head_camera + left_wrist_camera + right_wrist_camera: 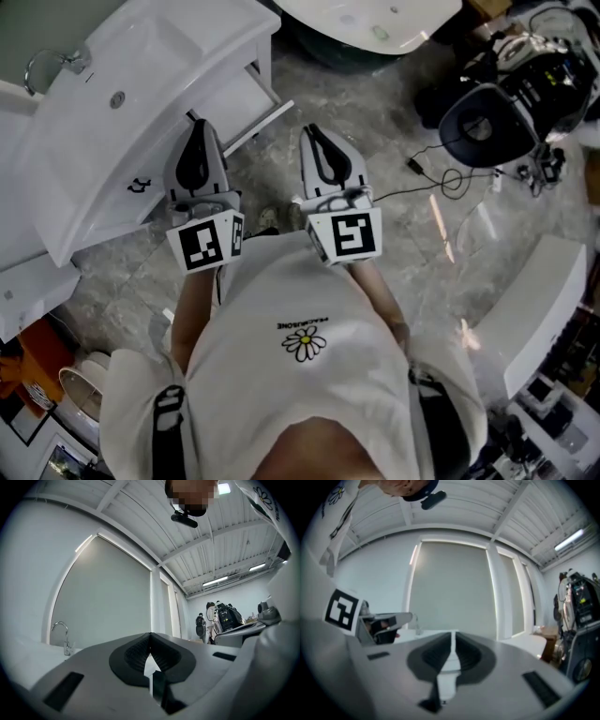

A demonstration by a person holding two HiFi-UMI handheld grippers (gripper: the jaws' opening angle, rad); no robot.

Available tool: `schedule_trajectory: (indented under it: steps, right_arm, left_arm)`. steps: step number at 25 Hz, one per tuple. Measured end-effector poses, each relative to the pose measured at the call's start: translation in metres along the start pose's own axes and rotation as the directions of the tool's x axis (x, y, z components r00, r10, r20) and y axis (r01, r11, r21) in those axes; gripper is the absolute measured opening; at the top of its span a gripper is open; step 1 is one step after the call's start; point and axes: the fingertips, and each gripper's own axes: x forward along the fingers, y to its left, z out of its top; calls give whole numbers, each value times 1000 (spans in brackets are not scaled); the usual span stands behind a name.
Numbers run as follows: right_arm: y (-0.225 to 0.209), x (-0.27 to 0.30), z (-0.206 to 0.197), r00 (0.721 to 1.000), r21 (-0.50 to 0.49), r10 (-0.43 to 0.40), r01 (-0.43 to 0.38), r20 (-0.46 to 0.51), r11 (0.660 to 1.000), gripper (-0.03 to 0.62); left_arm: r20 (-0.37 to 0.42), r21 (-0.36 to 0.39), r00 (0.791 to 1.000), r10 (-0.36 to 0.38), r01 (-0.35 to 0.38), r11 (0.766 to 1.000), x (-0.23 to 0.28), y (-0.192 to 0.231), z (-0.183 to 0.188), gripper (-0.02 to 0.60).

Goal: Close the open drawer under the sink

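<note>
The white sink cabinet (103, 141) stands at the left of the head view, with a chrome tap (58, 61) at its back. Below the basin a white drawer (246, 98) sticks out open toward the floor. My left gripper (200, 124) is held just in front of the drawer's front panel, jaws shut and empty. My right gripper (310, 129) hangs beside it over the floor, also shut on nothing. In the left gripper view the left gripper (150, 634) has its jaws together, with the tap (61, 637) beyond. The right gripper (453, 633) likewise shows its jaws meeting.
A second white basin (375, 19) lies at the top. A black round device (483, 127) with cables (441, 178) sits at the upper right on the stone floor. A white panel (548, 300) lies at the right. A round white bowl (80, 384) is at the lower left.
</note>
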Motion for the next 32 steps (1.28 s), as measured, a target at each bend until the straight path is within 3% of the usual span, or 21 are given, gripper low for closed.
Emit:
schedule_trajectory:
  steps: [4, 12, 13, 15, 17, 26, 32]
  right_arm:
    - [-8, -1, 6, 1000, 17, 2, -2, 20, 1000, 31]
    - [-28, -10, 15, 994, 30, -67, 65, 81, 997, 34]
    - [-27, -8, 15, 995, 31, -60, 57, 81, 998, 37]
    - [-23, -3, 13, 996, 32, -30, 27, 80, 999, 132]
    - [-19, 1, 12, 997, 41, -6, 3, 81, 999, 174]
    - [-21, 7, 10, 993, 148, 75, -87, 90, 985, 190]
    - [-27, 33, -38, 995, 124, 97, -95, -14, 988, 192]
  left_arm:
    - [0, 3, 1000, 30, -30, 1000, -3, -2, 0, 21]
    - [-16, -3, 1000, 13, -13, 1000, 11, -9, -5, 21]
    - [-12, -5, 1000, 11, -12, 1000, 12, -9, -4, 21]
    - [-6, -6, 1000, 10, -10, 1000, 14, -7, -3, 21]
    - [-2, -5, 1000, 11, -11, 1000, 15, -7, -1, 21]
    - [8, -16, 1000, 3, -3, 1000, 23, -24, 0, 21]
    - [-36, -16, 998, 55, -55, 998, 25, -7, -38, 21]
